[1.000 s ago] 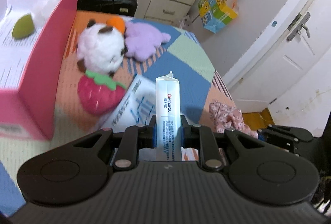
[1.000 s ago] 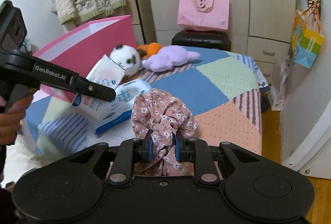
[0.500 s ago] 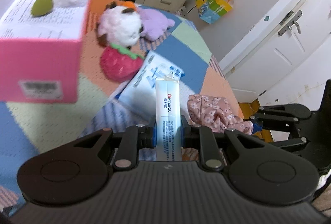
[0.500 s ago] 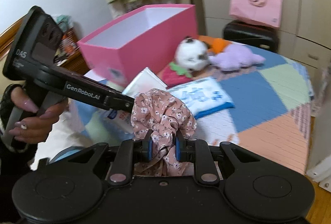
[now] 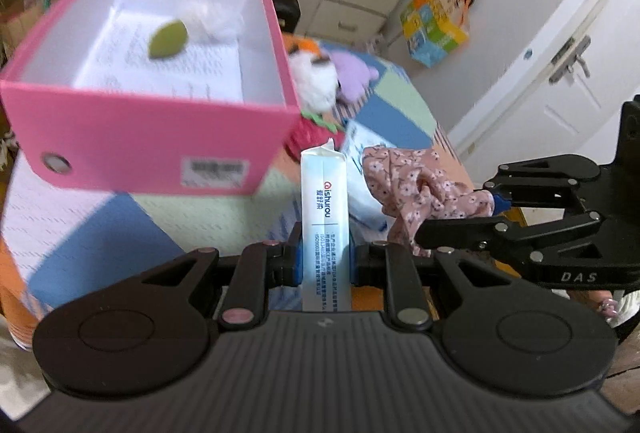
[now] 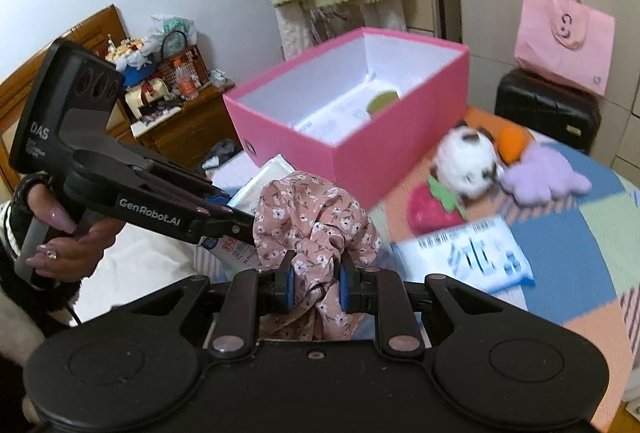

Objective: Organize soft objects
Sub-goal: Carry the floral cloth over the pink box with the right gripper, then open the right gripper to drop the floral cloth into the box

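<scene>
My left gripper [image 5: 324, 265] is shut on a white and blue tissue pack [image 5: 325, 209], held upright in front of the open pink box [image 5: 168, 137]. My right gripper [image 6: 316, 283] is shut on a pink floral scrunchie [image 6: 312, 217], which also shows in the left wrist view [image 5: 416, 189]. The pink box [image 6: 400, 161] stands on the bed and holds a green sponge [image 5: 168, 39] and a white fluffy item [image 5: 212, 19]. The left gripper's body [image 6: 160, 209] sits just left of the scrunchie.
On the patchwork blanket [image 6: 580, 233] lie a white plush [image 6: 468, 161], a purple plush [image 6: 544, 177], a strawberry plush [image 6: 432, 209] and a flat tissue packet [image 6: 464, 253]. A black suitcase [image 6: 548, 109] with a pink bag [image 6: 564, 33] stands behind. A wooden nightstand [image 6: 176, 121] is at left.
Both grippers have moved left toward the pink box, each keeping its object. The box now fills more of both views and its inside shows.
</scene>
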Available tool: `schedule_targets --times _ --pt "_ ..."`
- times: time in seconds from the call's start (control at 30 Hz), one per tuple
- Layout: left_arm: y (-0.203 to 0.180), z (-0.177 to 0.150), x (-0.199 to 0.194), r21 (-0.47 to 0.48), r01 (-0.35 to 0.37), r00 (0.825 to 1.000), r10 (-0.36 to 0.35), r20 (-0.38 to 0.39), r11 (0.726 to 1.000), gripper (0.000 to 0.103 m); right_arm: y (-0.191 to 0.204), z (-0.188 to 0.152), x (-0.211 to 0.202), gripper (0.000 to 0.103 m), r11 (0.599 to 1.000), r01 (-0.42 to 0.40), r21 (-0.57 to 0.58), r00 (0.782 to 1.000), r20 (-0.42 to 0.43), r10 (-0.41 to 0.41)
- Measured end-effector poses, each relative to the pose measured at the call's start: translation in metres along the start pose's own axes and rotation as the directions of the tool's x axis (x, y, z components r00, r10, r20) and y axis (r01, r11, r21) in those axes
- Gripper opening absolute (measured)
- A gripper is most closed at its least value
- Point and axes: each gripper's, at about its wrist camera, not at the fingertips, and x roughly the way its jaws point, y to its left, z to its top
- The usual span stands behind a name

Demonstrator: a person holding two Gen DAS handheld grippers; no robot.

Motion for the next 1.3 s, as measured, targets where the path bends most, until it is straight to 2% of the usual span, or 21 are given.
schedule_targets --times 0.3,0.4,0.57,0.7,0.83,0.93,1.03,1.2,1.3 --pt "0.017 0.035 -0.025 0.062 0.003 0.993 -0.010 0.117 0.998 0.019 0.017 0.039 0.007 0.024 0.999 -0.043 -0.032 0.990 0.132 0.047" --pt "0.022 0.049 -0.026 0.078 -0.022 0.988 0.010 0.155 0.997 0.019 0.020 0.054 0.011 0.025 0.999 -0.019 -0.051 0.985 0.168 0.027" --pt "0.035 0.067 -0.024 0.065 -0.018 0.983 0.006 0.182 0.998 0.019 0.014 0.078 0.026 0.025 0.999 -0.007 -0.051 0.983 0.183 0.016" --pt "0.051 0.080 -0.011 0.042 -0.059 0.979 0.050 0.199 0.997 0.019 0.000 0.097 0.048 0.026 1.000 -0.004 -0.021 0.984 0.180 0.008" --pt "0.078 0.096 0.011 -0.047 -0.034 0.985 0.041 0.165 0.998 0.020 -0.014 0.110 0.072 0.026 1.000 0.010 0.016 0.986 0.169 -0.013" --pt "0.092 0.108 0.023 -0.095 0.000 0.991 0.012 0.132 0.996 0.019 -0.022 0.121 0.090 0.026 0.996 0.073 0.044 0.984 0.162 -0.079" --pt "0.098 0.123 0.033 -0.098 -0.090 0.986 0.102 0.131 0.991 0.019 -0.026 0.134 0.106 0.026 0.992 0.125 0.026 0.981 0.147 -0.127" --pt "0.111 0.149 0.056 -0.104 -0.121 0.991 0.126 0.046 0.987 0.016 -0.038 0.152 0.136 0.025 0.987 0.158 0.020 0.983 0.088 -0.159" --pt "0.113 0.157 0.067 -0.077 -0.187 0.981 0.190 0.027 0.979 0.016 -0.043 0.158 0.156 0.025 0.981 0.192 -0.001 0.980 0.045 -0.191"
